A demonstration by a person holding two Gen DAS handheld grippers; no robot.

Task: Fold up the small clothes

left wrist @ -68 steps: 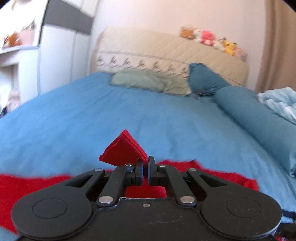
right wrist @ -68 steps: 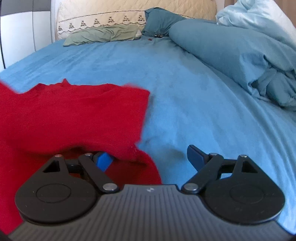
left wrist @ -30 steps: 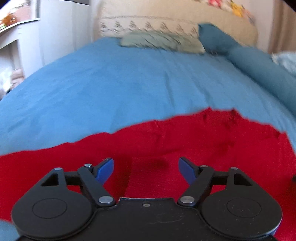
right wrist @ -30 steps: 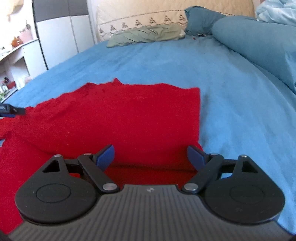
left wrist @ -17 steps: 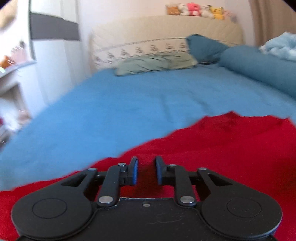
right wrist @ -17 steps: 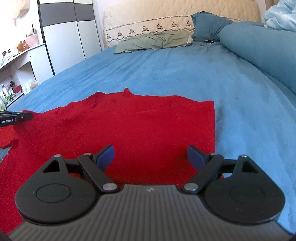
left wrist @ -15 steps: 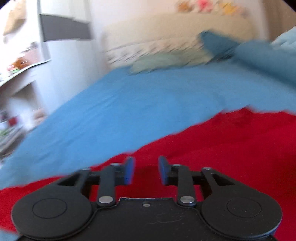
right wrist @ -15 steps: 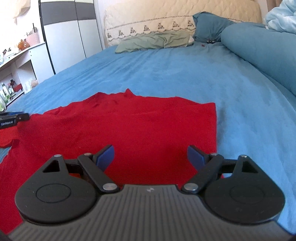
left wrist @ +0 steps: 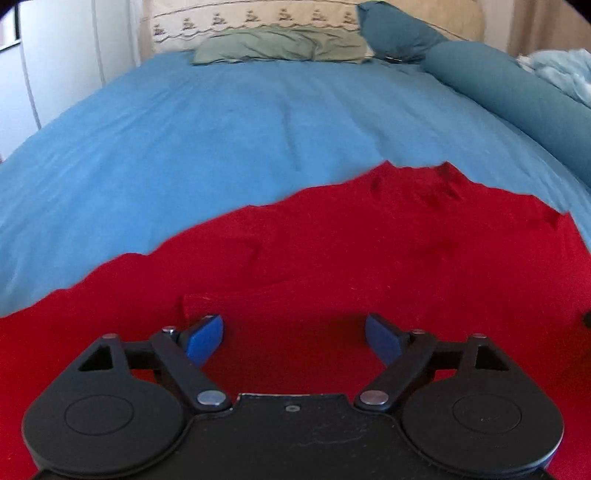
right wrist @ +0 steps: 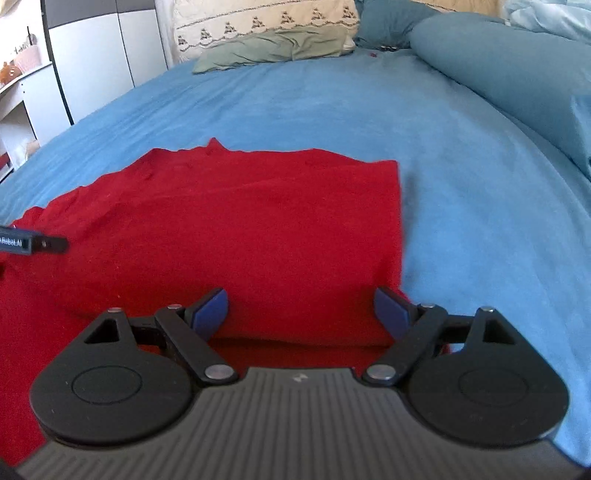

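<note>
A red garment (left wrist: 351, 258) lies spread and partly folded on the blue bed sheet (left wrist: 184, 129). It also shows in the right wrist view (right wrist: 240, 221), with a folded layer ending in a straight right edge. My left gripper (left wrist: 293, 338) is open and empty, low over the garment's near part. My right gripper (right wrist: 301, 308) is open and empty over the garment's near right corner. A black part of the left gripper (right wrist: 33, 243) shows at the left edge of the right wrist view.
A green pillow (left wrist: 280, 46) and a beige headboard (right wrist: 266, 22) are at the far end of the bed. A rolled teal duvet (left wrist: 517, 92) lies along the right side. White cabinets (right wrist: 92, 55) stand to the left.
The left gripper was shut on a red corner, let go, nearly shut again half a second ago, and is open now. The garment went from lifted to lying flat. The right gripper stayed open.
</note>
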